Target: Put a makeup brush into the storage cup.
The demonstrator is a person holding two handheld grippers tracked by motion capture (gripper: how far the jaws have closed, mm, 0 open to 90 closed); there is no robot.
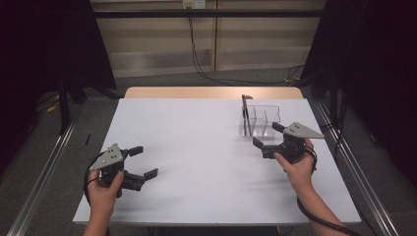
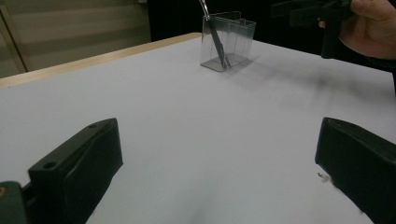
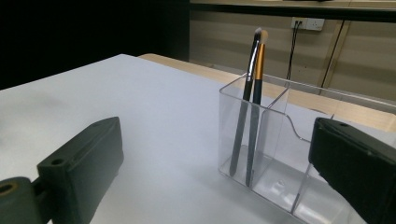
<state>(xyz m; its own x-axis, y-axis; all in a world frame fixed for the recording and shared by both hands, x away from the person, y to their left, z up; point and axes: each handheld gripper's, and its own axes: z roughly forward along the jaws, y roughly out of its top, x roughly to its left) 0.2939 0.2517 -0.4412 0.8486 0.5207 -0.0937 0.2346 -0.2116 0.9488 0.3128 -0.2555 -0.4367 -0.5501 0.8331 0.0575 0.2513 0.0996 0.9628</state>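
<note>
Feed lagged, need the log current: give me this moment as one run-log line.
left gripper: open, empty, above table | right gripper: open, empty, facing clear organizer | two brushes: upright in organizer's end compartment

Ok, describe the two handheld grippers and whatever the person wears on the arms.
Both the left gripper and right gripper are black, each with two blocky jaws, a grey three-cornered plate with small holes on top, and a black cable trailing back. The forearms are bare; no sleeves visible.
</note>
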